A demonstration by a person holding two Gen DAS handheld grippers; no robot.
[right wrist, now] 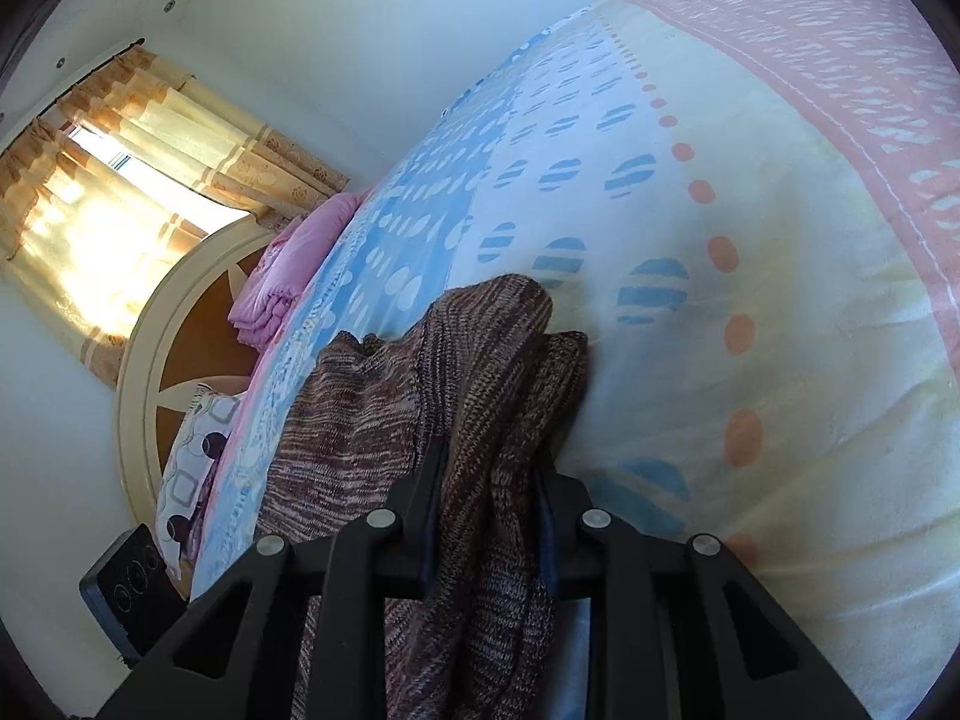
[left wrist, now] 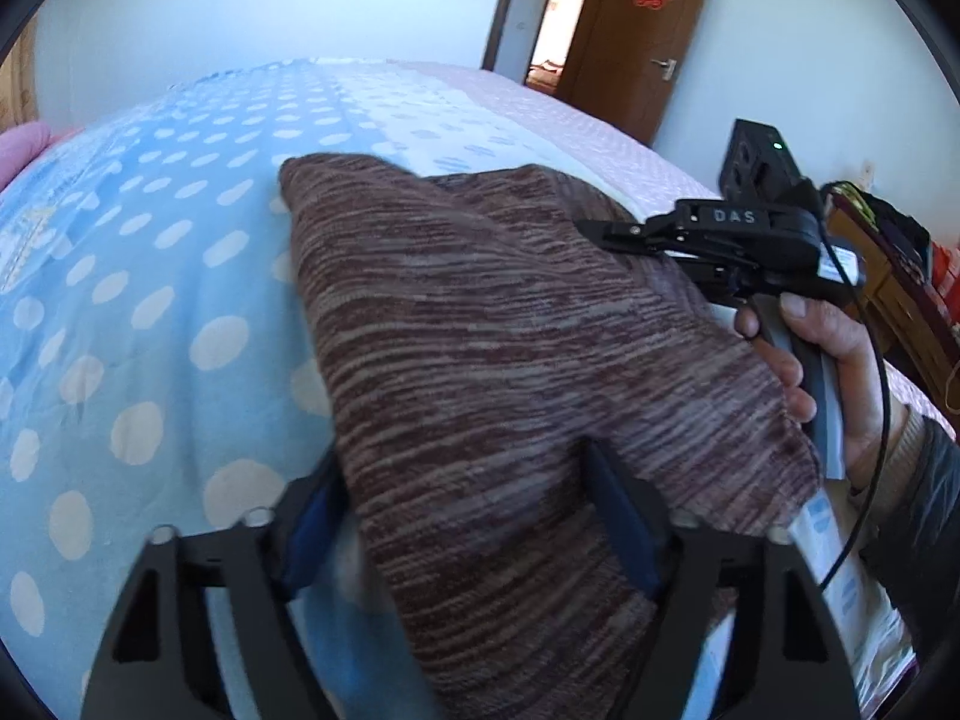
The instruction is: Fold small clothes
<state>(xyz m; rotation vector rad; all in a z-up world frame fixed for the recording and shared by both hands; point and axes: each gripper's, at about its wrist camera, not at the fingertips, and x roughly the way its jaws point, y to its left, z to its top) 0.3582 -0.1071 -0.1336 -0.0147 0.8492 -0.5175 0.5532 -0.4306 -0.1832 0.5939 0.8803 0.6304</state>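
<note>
Spreading across both views is a wide bed (left wrist: 150, 300) covered in a blue quilt with pale polka dots, giving way to a cream band and a pink patterned border (right wrist: 840, 90). On it is lying the brown-and-mauve marled knit garment (left wrist: 480, 360), occupying the centre of the left wrist view and running toward 5 o'clock.

The left gripper (left wrist: 468, 516) is reaching in from 6 o'clock, its blue-padded fingers (left wrist: 624, 522) standing fairly wide on either side of the near part of the knit; whether they are pressing the cloth I cannot tell. At 3 o'clock in that view the right gripper (left wrist: 594, 231), a black tool, is being carried by the person's right hand (left wrist: 822, 372), its tip sitting at the far right edge of the garment.

Seen from the right wrist, the right gripper (right wrist: 489, 516) is pinching a bunched fold of the knit garment (right wrist: 480, 420) between narrowly spaced fingers (right wrist: 432, 492), with the cloth hanging toward 6 o'clock.

A brown wooden door (left wrist: 642, 30) is showing at 1 o'clock in the left view. A sunlit window with golden curtains (right wrist: 120, 180) is glowing at 9 o'clock in the right view, with folded pink bedding (right wrist: 288, 276) just beside it at the head of the bed.
</note>
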